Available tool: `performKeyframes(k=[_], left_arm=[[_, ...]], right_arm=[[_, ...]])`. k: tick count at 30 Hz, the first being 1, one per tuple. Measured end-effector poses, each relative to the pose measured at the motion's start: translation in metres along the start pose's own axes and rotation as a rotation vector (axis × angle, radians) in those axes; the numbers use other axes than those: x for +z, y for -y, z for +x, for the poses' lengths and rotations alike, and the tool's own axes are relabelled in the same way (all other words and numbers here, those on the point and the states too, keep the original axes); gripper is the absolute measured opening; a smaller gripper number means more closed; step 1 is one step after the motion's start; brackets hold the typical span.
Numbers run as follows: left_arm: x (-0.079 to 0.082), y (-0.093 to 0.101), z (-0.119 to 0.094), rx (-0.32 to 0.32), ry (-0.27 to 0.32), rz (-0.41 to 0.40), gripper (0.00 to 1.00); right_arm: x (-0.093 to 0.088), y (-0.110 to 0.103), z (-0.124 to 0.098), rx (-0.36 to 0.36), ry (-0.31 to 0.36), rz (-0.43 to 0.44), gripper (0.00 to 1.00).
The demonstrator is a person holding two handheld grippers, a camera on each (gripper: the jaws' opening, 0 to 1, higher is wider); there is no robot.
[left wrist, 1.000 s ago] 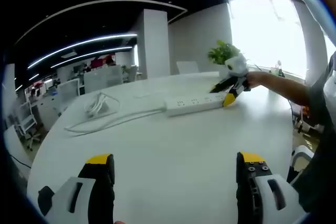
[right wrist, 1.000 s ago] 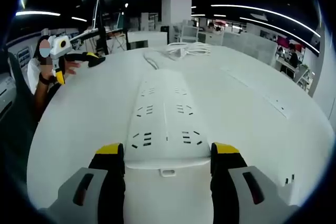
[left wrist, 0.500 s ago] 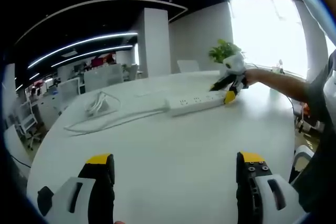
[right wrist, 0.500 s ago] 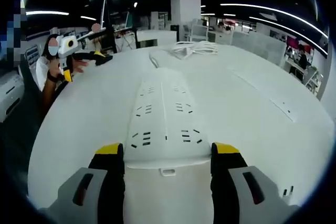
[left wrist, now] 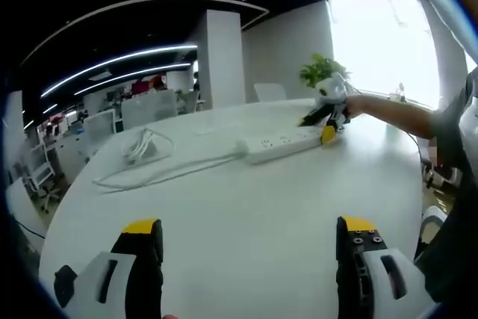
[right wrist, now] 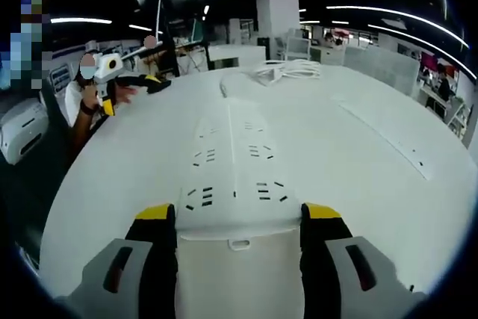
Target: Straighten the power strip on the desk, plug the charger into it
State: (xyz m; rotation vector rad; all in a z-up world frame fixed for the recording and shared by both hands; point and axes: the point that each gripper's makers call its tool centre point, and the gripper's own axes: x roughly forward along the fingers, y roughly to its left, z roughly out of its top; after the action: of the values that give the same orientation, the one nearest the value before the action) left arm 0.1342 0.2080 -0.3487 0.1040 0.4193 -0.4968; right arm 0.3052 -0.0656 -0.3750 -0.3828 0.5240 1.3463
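Broadly, the round white worktop (left wrist: 246,207) carries everything, and its wide bare surface gives room to swing the strip about.

Lying flat on it is the long white power strip (right wrist: 230,162), socket side up. In the right gripper view its near end sits between the jaws of the right gripper (right wrist: 239,218), whose yellow-tipped jaws press against the strip's two long edges. Gripping the end rather than the middle makes sense, I judge, because it gives leverage to pivot the strip into line while it slides on the surface. In the left gripper view the same strip (left wrist: 285,144) shows far across the worktop with the right gripper (left wrist: 326,117) at its far end, held by a person's outstretched arm (left wrist: 392,113).

From the strip's other end its white cord (left wrist: 168,173) trails in a loose curve toward a coiled white bundle (left wrist: 142,147), where the charger probably lies; I cannot make out a charger body for certain. The cord is slack, so turning the strip should not drag on it.

Meanwhile the left gripper (left wrist: 246,233) hangs low over bare worktop, well apart from the strip and the bundle, its jaws spread wide and holding nothing; it looks to be kept ready for fetching the charger once the strip is squared. In the right gripper view the left gripper (right wrist: 123,76) appears small at the worktop's far edge.

Straightening seems under way; plugging in has not begun.
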Motion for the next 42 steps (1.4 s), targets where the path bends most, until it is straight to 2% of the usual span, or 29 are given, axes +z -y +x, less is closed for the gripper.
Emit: performKeyframes(k=[10, 23, 31, 42], left_arm=[[0.000, -0.002, 0.002, 0.006, -0.003, -0.004, 0.99], [0.005, -0.003, 0.007, 0.008, -0.010, 0.020, 0.99], [0.003, -0.002, 0.008, 0.009, -0.017, 0.018, 0.99], [0.004, 0.000, 0.009, 0.009, -0.020, 0.022, 0.99]], right_arm=[[0.000, 0.008, 0.001, 0.053, -0.022, -0.041, 0.66], [0.002, 0.017, 0.003, 0.101, -0.012, -0.068, 0.66], [0.002, 0.020, 0.005, 0.117, -0.028, -0.083, 0.66], [0.002, 0.021, 0.003, 0.120, -0.018, -0.080, 0.66]])
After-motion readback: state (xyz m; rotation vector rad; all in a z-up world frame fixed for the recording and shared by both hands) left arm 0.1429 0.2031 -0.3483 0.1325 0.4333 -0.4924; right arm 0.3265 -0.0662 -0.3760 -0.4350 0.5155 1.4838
